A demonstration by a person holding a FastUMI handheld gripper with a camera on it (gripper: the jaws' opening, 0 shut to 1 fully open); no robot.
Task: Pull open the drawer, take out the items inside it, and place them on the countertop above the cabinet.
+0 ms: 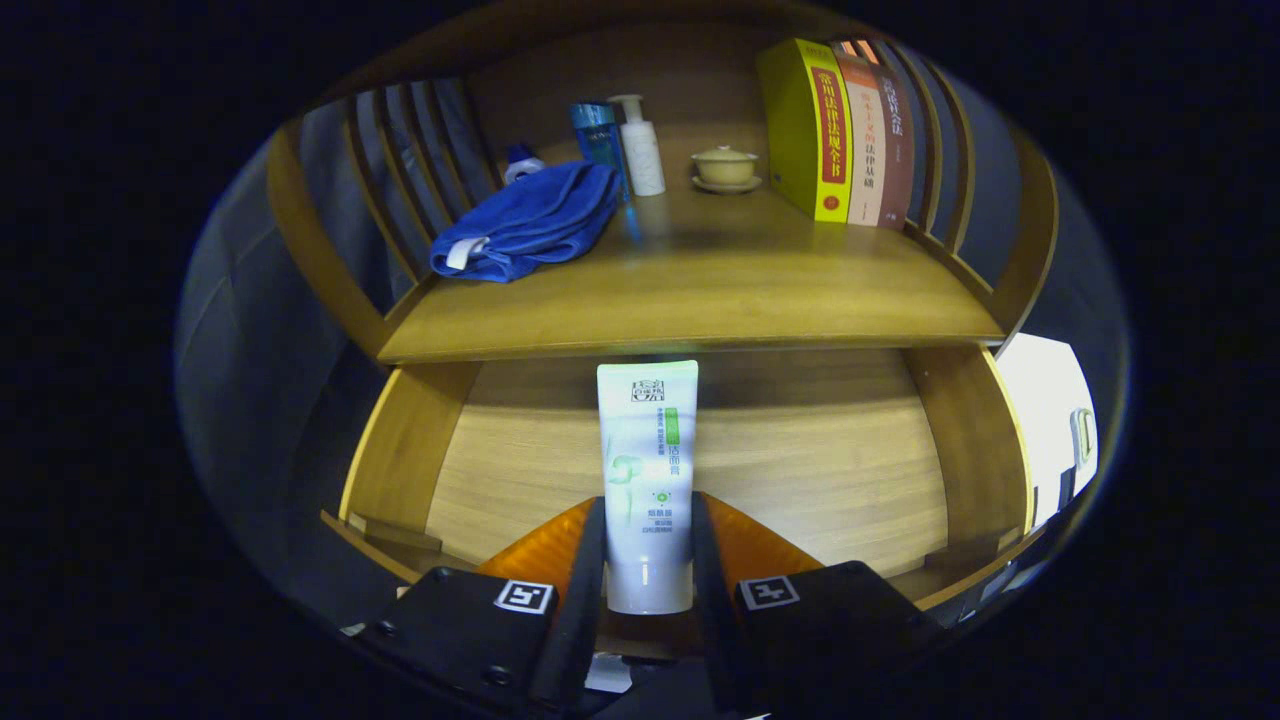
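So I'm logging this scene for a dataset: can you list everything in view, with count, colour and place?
tube: 1, white with green print, between the fingers, over the open drawer
drawer: 1, wooden, pulled open below the countertop
countertop: 1, wooden
towel: 1, blue, countertop's left
bottles: 2, blue and white, behind the towel
lidded cup: 1, yellowish, on a saucer
books: 3, yellow, cream, brown, upright beside the cup
claw: 1, shut on the tube
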